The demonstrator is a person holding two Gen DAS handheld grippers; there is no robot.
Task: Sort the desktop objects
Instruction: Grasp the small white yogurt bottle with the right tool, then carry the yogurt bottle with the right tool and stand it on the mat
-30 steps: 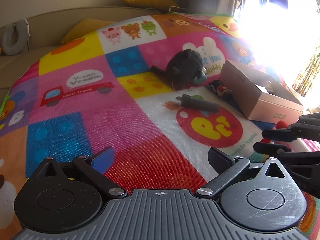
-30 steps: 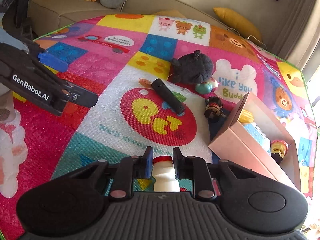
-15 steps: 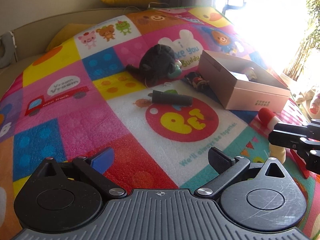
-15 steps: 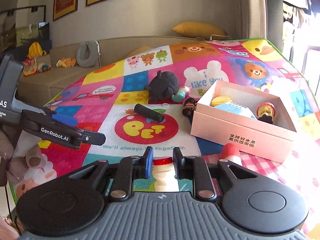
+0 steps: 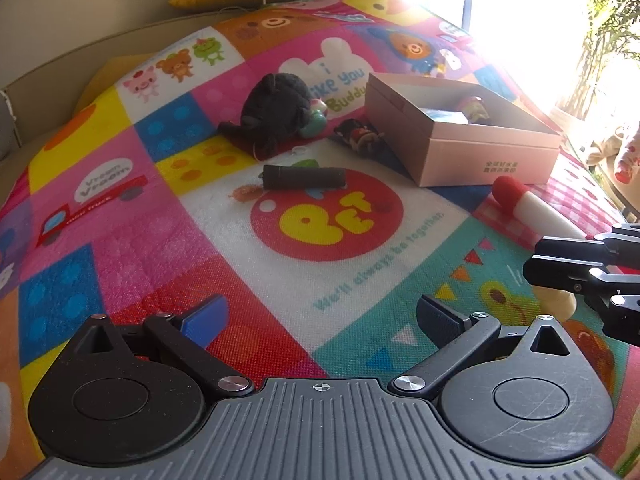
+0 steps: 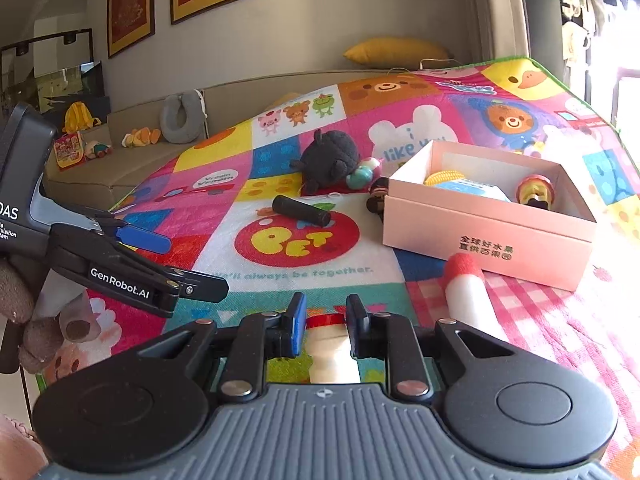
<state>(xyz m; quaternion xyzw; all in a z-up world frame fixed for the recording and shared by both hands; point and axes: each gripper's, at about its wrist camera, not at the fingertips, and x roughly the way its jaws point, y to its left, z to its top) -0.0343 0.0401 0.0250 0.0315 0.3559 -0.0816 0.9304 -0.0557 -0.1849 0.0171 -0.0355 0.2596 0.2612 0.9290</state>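
Right gripper (image 6: 326, 322) tilted downward over the near edge of the play mat (image 6: 248, 200), fingers clamped on small milk bottle (image 6: 334, 350) — left gripper (image 5: 320, 316) beside, fingers spread wide, empty — pink box (image 6: 480, 236) ahead.

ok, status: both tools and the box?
Right tool shut on small white bottle. Left tool open, empty. Pink box ahead, partly filled. Red-tipped white toy lies in front of it.

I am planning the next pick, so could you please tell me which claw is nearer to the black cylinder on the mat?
Probably the left claw: open, with the black cylinder straight ahead. The right claw, shut on a small bottle, is off to its right.
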